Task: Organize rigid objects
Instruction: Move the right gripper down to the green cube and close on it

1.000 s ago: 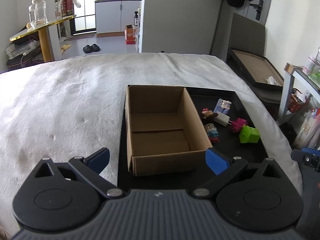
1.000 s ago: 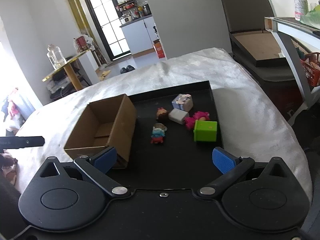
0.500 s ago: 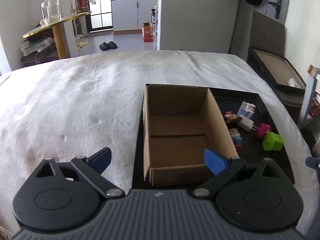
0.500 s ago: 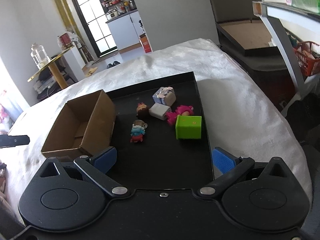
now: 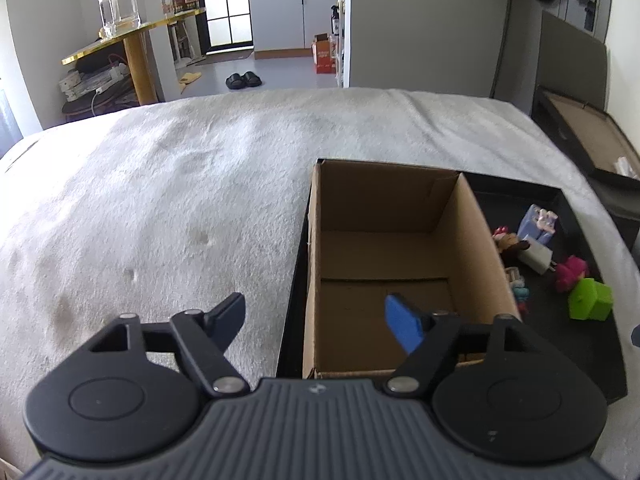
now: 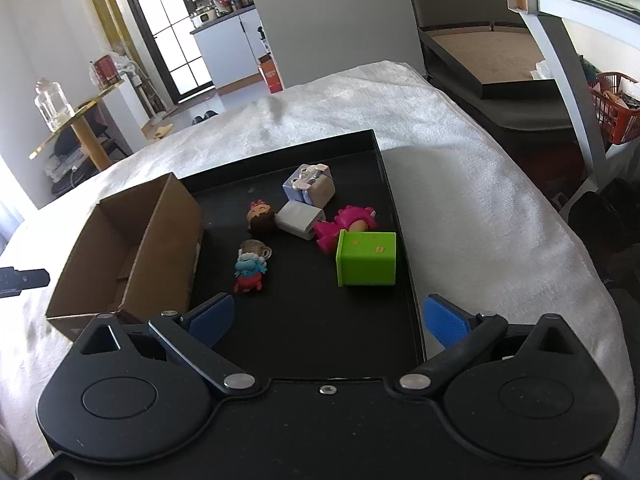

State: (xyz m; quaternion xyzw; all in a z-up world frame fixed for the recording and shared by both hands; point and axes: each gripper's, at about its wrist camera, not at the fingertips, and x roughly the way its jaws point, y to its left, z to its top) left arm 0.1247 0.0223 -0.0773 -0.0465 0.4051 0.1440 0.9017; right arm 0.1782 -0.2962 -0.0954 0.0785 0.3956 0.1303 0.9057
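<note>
left gripper (image 5: 316,320): wide, holding nothing, over near-left corner of box (image 5: 384,268) | right gripper (image 6: 328,316): wide, holding nothing, over tray (image 6: 320,332) | toys right of box on tray: green cube (image 6: 366,258), pink toy (image 6: 348,222), white plug (image 6: 300,221), blue figure (image 6: 249,269)

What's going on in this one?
A person holds two grippers over a black tray on a white cloth. Both the left gripper and the right gripper are open and hold nothing. The cardboard box on the tray is empty. The toys lie loose beside it, among them a green block, a white charger and small figures. No toy is in the box yet.
</note>
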